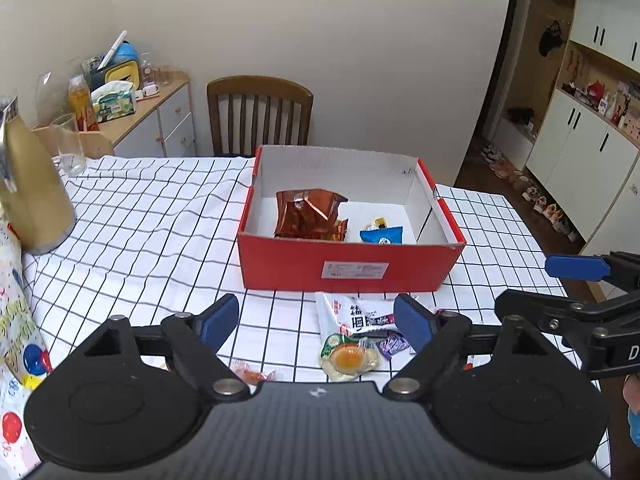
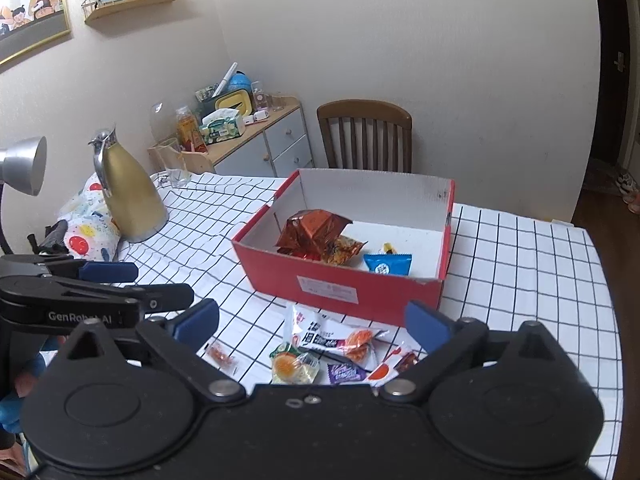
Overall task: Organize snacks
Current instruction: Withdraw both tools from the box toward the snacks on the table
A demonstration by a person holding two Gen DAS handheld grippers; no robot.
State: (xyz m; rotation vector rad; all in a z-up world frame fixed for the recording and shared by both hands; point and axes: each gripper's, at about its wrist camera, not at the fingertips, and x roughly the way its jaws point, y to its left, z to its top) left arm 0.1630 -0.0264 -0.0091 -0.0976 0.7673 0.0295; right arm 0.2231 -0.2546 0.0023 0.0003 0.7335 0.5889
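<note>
A red cardboard box stands on the checked tablecloth. It holds a copper foil bag and a blue packet. In front of it lie loose snacks: a white packet, an egg-print packet, a purple candy and an orange candy. My left gripper is open and empty above them. My right gripper is open and empty too, beside the left.
A gold thermos jug and a glass stand at the table's left. A balloon-print bag lies at the left edge. A wooden chair stands behind the box. A sideboard with clutter is back left.
</note>
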